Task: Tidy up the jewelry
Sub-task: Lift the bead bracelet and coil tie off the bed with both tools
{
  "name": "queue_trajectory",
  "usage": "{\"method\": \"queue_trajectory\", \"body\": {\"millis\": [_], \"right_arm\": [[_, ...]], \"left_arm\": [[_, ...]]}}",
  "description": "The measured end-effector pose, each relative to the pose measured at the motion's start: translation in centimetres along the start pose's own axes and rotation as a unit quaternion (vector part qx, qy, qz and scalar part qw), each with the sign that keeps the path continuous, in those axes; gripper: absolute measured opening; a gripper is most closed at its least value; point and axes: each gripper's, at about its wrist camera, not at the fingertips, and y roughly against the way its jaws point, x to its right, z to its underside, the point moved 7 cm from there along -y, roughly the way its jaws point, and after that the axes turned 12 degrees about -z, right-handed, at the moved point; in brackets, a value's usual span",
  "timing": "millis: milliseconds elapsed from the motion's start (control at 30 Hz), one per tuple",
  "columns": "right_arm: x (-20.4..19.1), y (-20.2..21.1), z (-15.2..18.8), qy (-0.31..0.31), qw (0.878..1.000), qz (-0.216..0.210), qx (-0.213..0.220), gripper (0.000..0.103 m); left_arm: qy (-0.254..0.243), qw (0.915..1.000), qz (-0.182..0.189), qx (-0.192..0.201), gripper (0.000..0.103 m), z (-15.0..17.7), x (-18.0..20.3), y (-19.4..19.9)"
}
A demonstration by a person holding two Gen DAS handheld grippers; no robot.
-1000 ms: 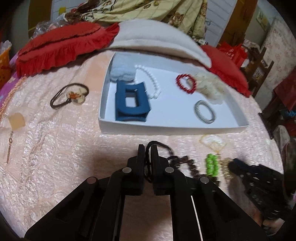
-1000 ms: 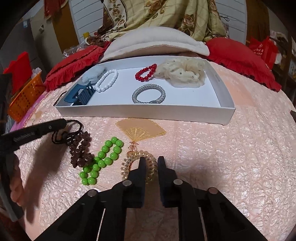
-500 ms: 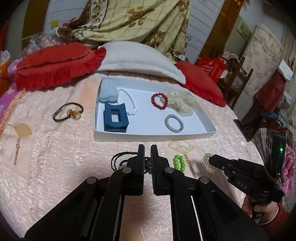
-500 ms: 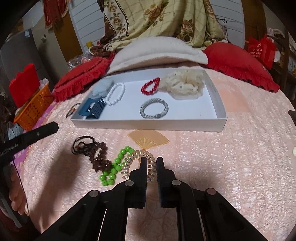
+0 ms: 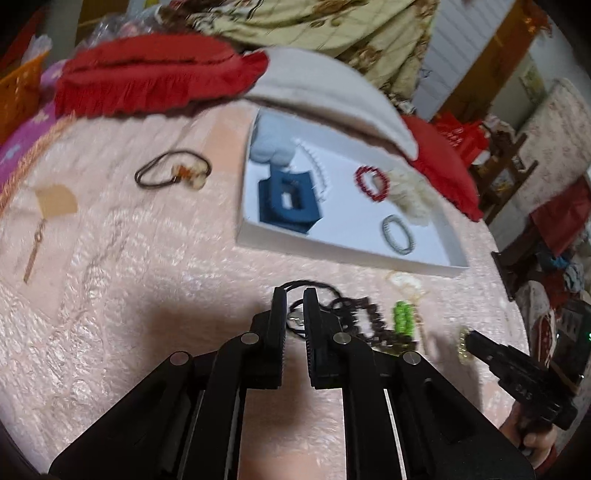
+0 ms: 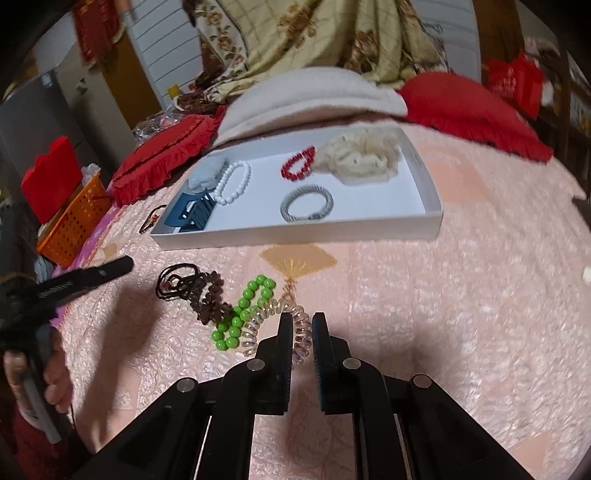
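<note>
A bed with a pink quilted bedspread (image 6: 424, 288) fills both views, with red ruffled cushions (image 6: 162, 166) and a cream pillow (image 6: 310, 96) piled at its far end under a floral blanket (image 6: 314, 33). In front of the pillow lies a shallow white tray (image 6: 432, 218), which holds a cream scrunchie (image 6: 362, 155), a blue claw clip (image 6: 194, 212), a pale blue cloth (image 6: 205, 173), a white pearl bracelet (image 6: 233, 182), a silver mesh bracelet (image 6: 306, 203) and a red bead bracelet (image 6: 297, 164). On the bedspread just in front of the tray's near wall lies a cluster of loose pieces: a gold fan-shaped pendant (image 6: 297, 258), a brown beaded necklace on a black cord (image 6: 195, 290), a green bead bracelet (image 6: 243, 310) touching it, and a clear spiral hair tie (image 6: 273, 317) beside the green beads. An orange basket (image 6: 74, 221) sits at the left edge of the bed. Well to the left of the tray, in the blurred left wrist view, lie a dark hair elastic with an amber charm (image 5: 173, 171) and a second fan pendant (image 5: 55, 201). The right tool (image 6: 300, 325) is clenched on one loop of the spiral hair tie, which hangs between its fingers. The left tool (image 5: 294, 301) is nearly closed, with the necklace's black cord looped between its fingers; whether it pinches the cord I cannot tell.
</note>
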Motion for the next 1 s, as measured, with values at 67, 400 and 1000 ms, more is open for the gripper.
{"method": "queue_trajectory", "body": {"millis": [67,400,1000], "right_arm": [[0.4,-0.3,0.3,-0.005,1.0,0.002,-0.003,0.009],[2.3,-1.5,1.5,-0.01,1.0,0.009,-0.016,0.009],[2.1,-2.3,2.0,0.007,1.0,0.018,-0.011,0.009]], "left_arm": [[-0.005,0.9998,0.019,-0.003,0.012,0.4,0.9,0.0],[-0.038,0.9951,0.089,-0.019,0.052,2.2,7.0,-0.6],[-0.094,0.9952,0.008,-0.025,0.009,4.2,9.0,-2.5]]}}
